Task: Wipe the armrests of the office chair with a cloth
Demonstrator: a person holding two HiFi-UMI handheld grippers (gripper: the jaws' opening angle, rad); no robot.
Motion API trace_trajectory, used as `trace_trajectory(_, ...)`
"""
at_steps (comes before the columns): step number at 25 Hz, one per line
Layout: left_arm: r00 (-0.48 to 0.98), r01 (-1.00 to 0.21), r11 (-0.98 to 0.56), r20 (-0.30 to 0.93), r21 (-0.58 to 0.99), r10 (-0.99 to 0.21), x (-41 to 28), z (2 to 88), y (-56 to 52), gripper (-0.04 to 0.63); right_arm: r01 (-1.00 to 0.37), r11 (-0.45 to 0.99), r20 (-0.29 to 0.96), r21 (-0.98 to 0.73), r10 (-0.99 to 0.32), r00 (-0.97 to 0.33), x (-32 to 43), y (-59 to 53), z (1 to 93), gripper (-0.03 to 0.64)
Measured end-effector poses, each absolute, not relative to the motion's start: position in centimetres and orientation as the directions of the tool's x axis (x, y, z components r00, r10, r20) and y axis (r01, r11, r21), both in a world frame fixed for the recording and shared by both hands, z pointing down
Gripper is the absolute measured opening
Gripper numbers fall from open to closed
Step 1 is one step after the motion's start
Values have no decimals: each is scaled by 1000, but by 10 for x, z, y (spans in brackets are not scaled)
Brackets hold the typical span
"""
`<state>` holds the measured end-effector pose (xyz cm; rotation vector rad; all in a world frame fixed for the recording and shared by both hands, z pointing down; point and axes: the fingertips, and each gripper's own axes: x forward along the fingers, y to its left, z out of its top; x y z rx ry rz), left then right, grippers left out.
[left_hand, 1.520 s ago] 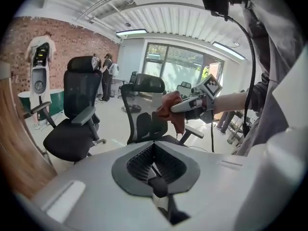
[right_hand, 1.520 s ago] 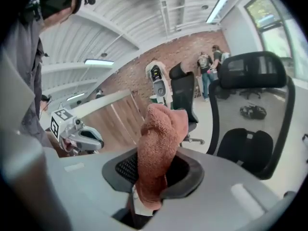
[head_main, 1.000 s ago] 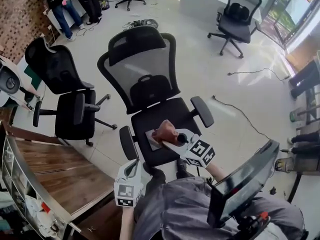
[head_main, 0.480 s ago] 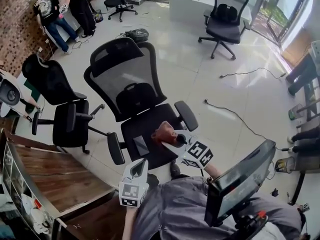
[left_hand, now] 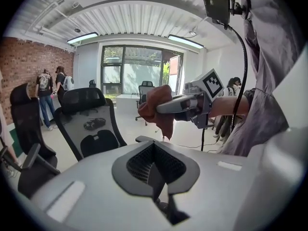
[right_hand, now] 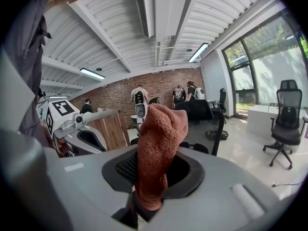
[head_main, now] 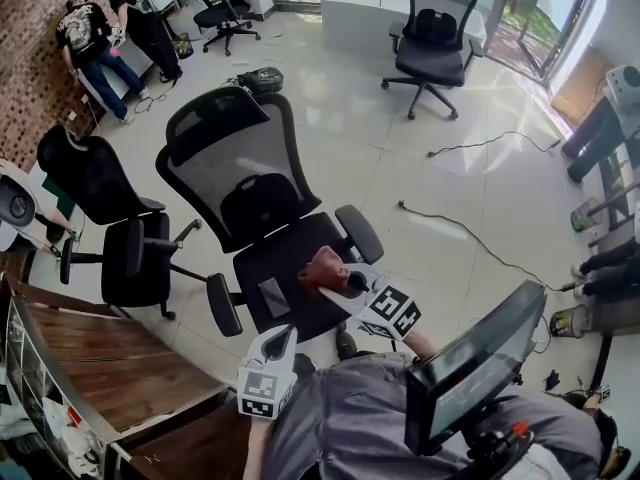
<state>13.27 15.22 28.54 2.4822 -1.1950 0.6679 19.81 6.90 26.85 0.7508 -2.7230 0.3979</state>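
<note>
Closest to the person's body, the left gripper is held low at about six o'clock of the seat. Its jaws are pressed together with nothing between them. Just ahead of it, the right gripper reaches out over the front of the office chair, its jaws clamped on a rust-orange cloth that bunches up past the fingertips. The cloth hangs over the seat's front edge, between the two armrests and touching neither. One armrest lies at one o'clock from the cloth, and the second armrest lies at eight o'clock. A small flat grey object lies on the seat cushion beside the cloth.

A wooden desk stands at nine o'clock, with another black chair behind it. A cable trails across the pale floor at two o'clock. Farther off, a third chair stands at one o'clock, and people stand by the brick wall at ten o'clock.
</note>
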Motion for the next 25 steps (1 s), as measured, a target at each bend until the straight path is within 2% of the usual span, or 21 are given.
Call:
trace_trajectory(16, 508, -838, -538, 495, 95, -704, 119, 281, 152, 14, -513, 843, 327, -160, -446, -833, 197, 70, 263, 96)
trace_trajectory(25, 503, -842, -531, 499, 97, -706, 123, 283, 160, 14, -537, 834, 302, -124, -484, -821, 205, 69, 257, 91)
